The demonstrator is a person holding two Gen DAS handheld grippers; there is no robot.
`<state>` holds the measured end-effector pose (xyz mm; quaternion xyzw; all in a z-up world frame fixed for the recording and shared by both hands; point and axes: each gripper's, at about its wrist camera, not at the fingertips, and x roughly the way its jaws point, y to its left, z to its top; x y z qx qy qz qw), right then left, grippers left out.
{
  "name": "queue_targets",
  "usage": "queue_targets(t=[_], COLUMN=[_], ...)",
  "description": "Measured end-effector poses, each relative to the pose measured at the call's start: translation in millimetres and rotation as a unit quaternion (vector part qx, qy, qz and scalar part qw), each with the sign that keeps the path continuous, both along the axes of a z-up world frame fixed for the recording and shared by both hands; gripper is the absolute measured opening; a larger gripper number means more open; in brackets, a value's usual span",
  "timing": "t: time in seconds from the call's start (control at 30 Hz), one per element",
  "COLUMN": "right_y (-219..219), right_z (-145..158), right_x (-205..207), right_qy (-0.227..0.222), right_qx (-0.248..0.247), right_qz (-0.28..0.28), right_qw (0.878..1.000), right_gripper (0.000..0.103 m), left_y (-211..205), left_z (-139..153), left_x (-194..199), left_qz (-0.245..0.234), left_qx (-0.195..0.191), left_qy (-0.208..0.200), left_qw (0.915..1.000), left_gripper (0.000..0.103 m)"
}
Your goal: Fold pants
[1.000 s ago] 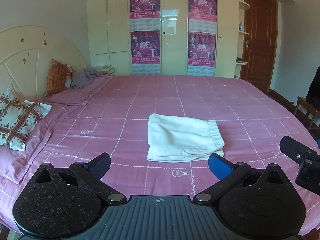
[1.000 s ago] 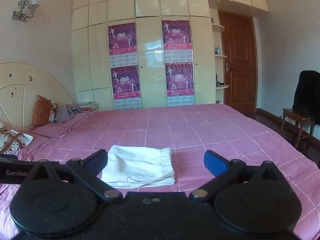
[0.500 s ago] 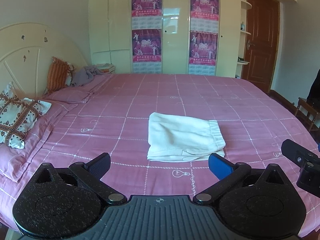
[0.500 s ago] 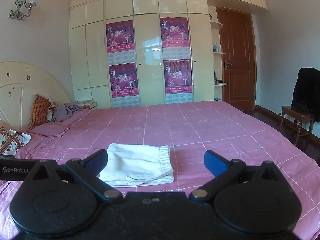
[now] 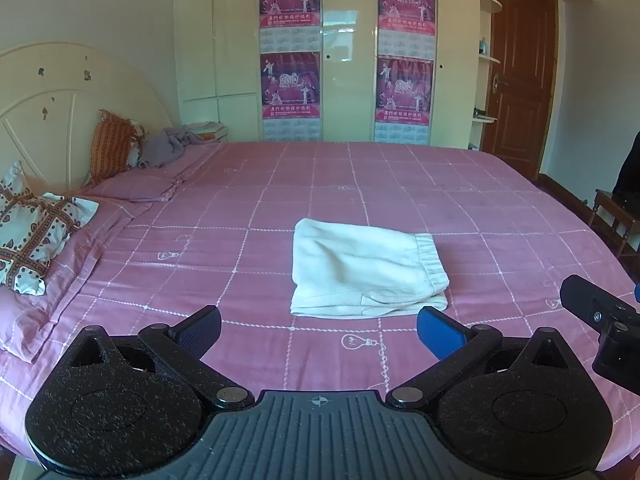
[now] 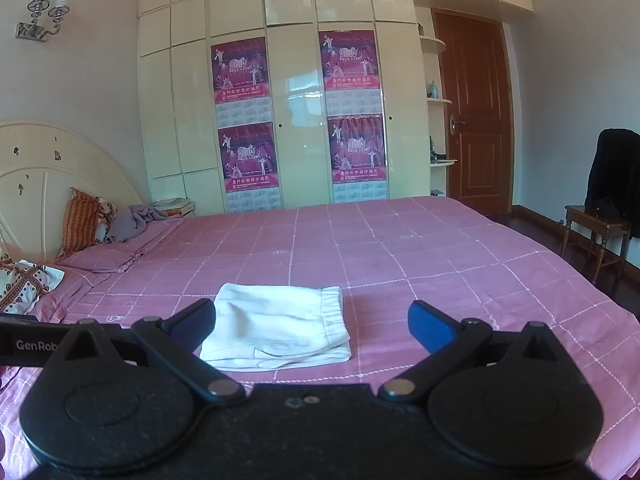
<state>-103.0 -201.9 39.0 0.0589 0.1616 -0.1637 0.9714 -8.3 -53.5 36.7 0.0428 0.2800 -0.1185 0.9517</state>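
White pants [image 5: 366, 268] lie folded into a compact rectangle on the pink checked bed cover [image 5: 240, 208], elastic waistband to the right. They also show in the right wrist view [image 6: 278, 326]. My left gripper [image 5: 319, 330] is open and empty, held back from the pants near the bed's front edge. My right gripper [image 6: 312, 322] is open and empty, also back from the pants, to their right. Part of the right gripper shows at the right edge of the left wrist view [image 5: 600, 316].
Pillows [image 5: 36, 228] and an orange cushion [image 5: 110, 144] lie at the headboard on the left, with a grey cloth [image 5: 168, 148]. A cream wardrobe [image 5: 344, 52] with posters stands behind the bed. A wooden door [image 6: 474, 112] and a chair [image 6: 600, 232] are to the right.
Both grippers have drawn back and tilted slightly upward from the bed. The folded pants have not moved. Both stay open.
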Motion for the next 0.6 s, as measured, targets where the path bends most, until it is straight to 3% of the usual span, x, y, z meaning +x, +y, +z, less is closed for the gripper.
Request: queue_targets(t=[0.6], right_y=[3.7], right_z=[-3.4], right_x=[0.9], right_qy=[0.002], right_qx=[0.002], right_qz=[0.003], right_qw=[1.0], right_gripper=[0.103], left_y=[-0.4], left_z=[-0.5], left_x=[1.5], left_qz=[0.001], left_qx=[-0.004], left_qy=[0.005], left_qw=[1.0], left_gripper=[0.103])
